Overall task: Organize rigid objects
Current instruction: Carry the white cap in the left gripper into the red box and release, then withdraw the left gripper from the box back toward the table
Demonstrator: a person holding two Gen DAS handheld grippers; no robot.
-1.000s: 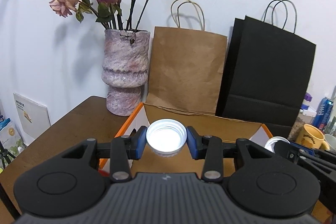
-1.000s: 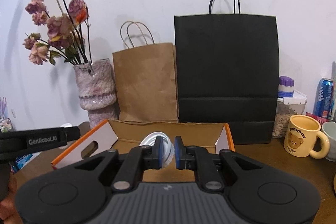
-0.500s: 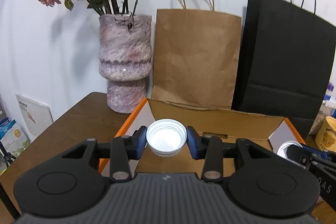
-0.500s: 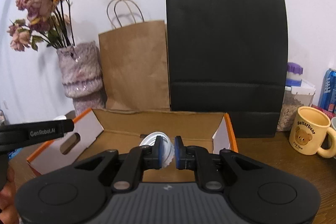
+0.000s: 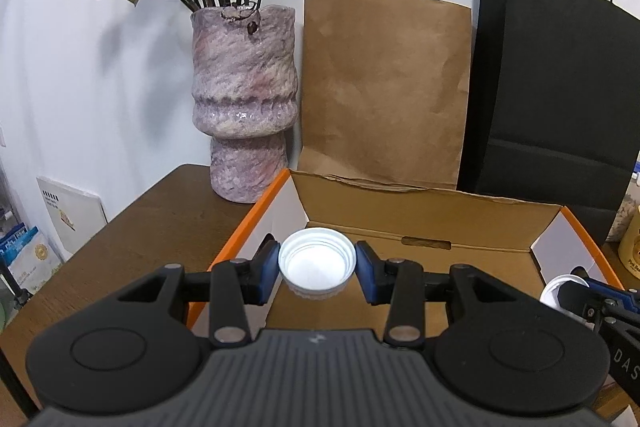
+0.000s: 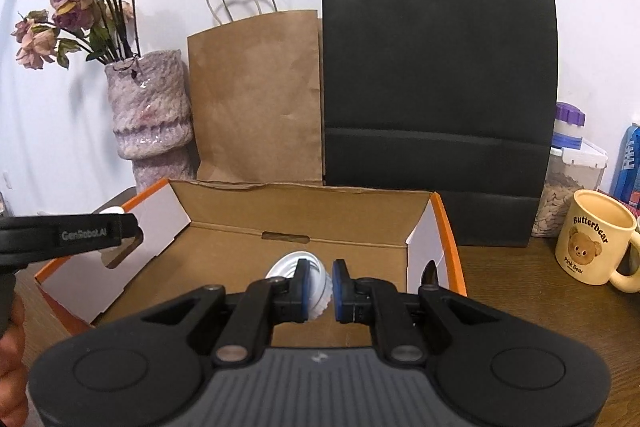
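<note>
The left claw (image 5: pixel 317 265) clamps a white cap (image 5: pixel 317 263) flat, hollow side up, over the near left part of the open cardboard box (image 5: pixel 424 219). The right claw (image 6: pixel 320 287) pinches a second white cap (image 6: pixel 298 269) on edge, over the box floor near its middle. Only the left view shows the table (image 5: pixel 160 211) beside the vase (image 5: pixel 244 99). Only the right view shows the mug (image 6: pixel 596 239), the jar (image 6: pixel 568 179) and the whole black bag (image 6: pixel 436 83).
</note>
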